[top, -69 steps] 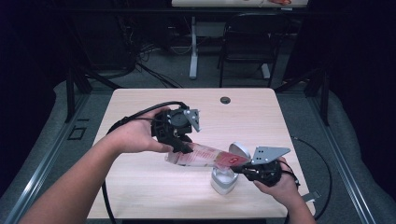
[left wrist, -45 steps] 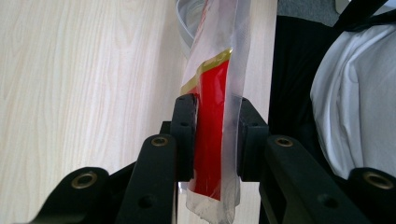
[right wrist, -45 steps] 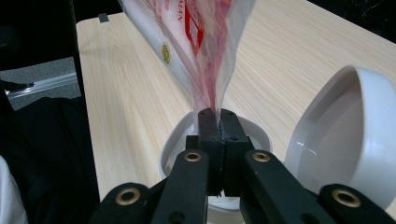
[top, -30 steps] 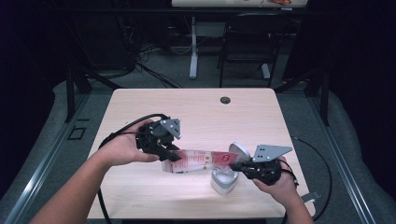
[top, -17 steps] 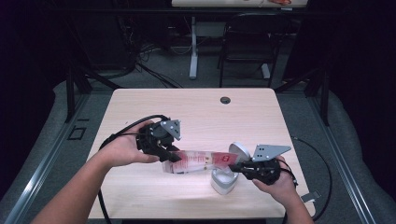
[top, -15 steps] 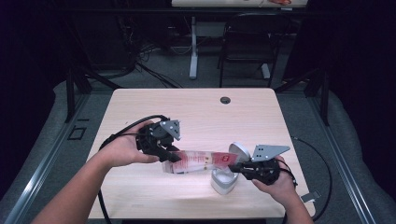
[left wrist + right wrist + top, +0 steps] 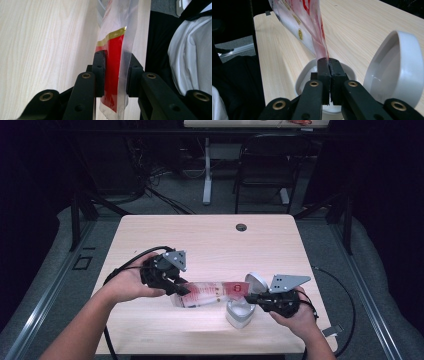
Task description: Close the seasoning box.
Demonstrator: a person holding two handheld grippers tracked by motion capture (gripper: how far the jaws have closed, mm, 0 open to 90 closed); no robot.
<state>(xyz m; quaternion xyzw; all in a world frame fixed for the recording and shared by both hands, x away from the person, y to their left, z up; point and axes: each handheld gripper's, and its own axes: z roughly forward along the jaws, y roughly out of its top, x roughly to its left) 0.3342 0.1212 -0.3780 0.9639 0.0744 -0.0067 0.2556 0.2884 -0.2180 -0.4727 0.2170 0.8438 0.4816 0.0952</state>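
Since the earliest frame the left gripper [image 7: 176, 287] has come down and toward the person's side of the table [image 7: 150, 232], drawing the clear plastic bag [image 7: 210, 292] with red and gold print out nearly level; over the last second hardly anything shifts. That bag now hangs stretched between the two tools, just above the wood, near the front edge. In the left gripper view the jaws pinch one end of the bag [image 7: 113, 82], the film and its red panel sandwiched between the two black pads. The right gripper [image 7: 251, 296] has its jaws pressed tightly together on the other end; in its own view the bag [image 7: 312, 30] rises from the closed tips, which after a brief flicker have just been closing again on the film. Directly beneath those tips sits a small white container [image 7: 239, 314] with its round hinged lid [image 7: 395, 72] standing open beside it.
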